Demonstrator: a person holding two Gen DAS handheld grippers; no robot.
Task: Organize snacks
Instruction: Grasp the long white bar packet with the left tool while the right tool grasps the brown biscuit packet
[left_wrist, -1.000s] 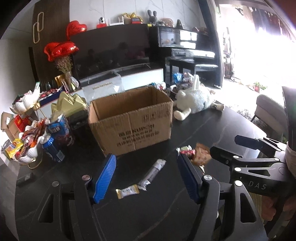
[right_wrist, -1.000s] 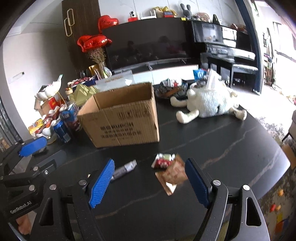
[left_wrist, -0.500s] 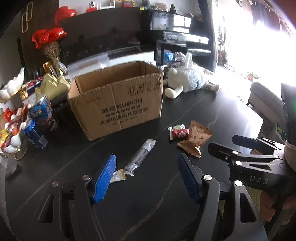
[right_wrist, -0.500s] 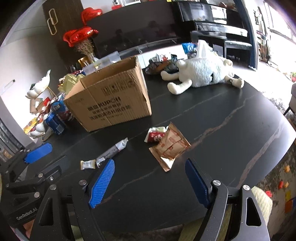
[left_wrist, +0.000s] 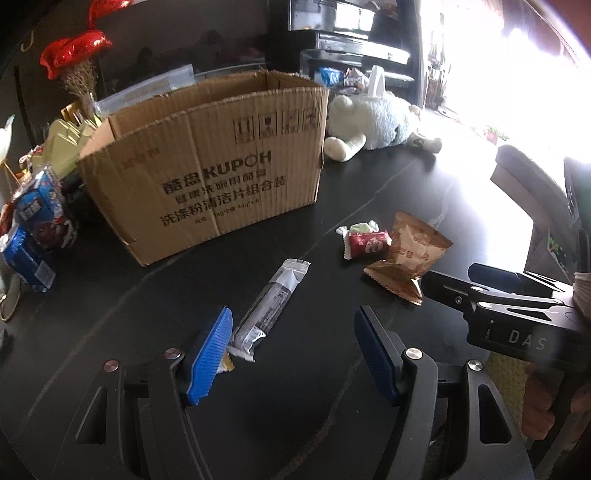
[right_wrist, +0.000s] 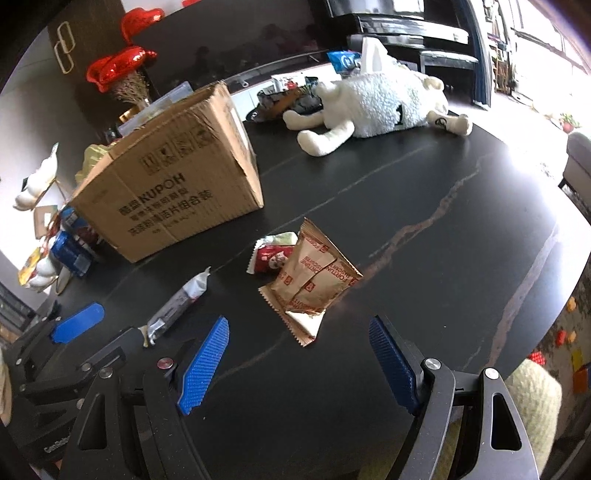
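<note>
Hovering now: left gripper (left_wrist: 293, 350) low over the black tabletop (left_wrist: 388, 184), jaws apart, nothing pinched.
Left jaw gap: the grey snack bar (left_wrist: 271, 304) lies just inside it, its near end beside the left blue pad; a small yellow candy (left_wrist: 226, 365) peeks out right under that pad.
Right gripper (right_wrist: 299, 363): jaws wide apart and empty, poised over the near edge of the tabletop.
Ahead of right gripper: brown Fortune Biscuits packets (right_wrist: 314, 280), lying flat and overlapped, a corner pointing back toward the gap.
Red candy (right_wrist: 271, 256): touching the far side of the biscuit packets, with a pale green wrapper (right_wrist: 280, 239) tucked beside it.
Cardboard box (left_wrist: 207, 166): open-topped, standing toward the tabletop's far left, well apart from the snacks.
Plush sheep (right_wrist: 373, 99): sprawled at the far edge.
Blue packs (left_wrist: 35, 229): stacked beside the box on the left edge.
</note>
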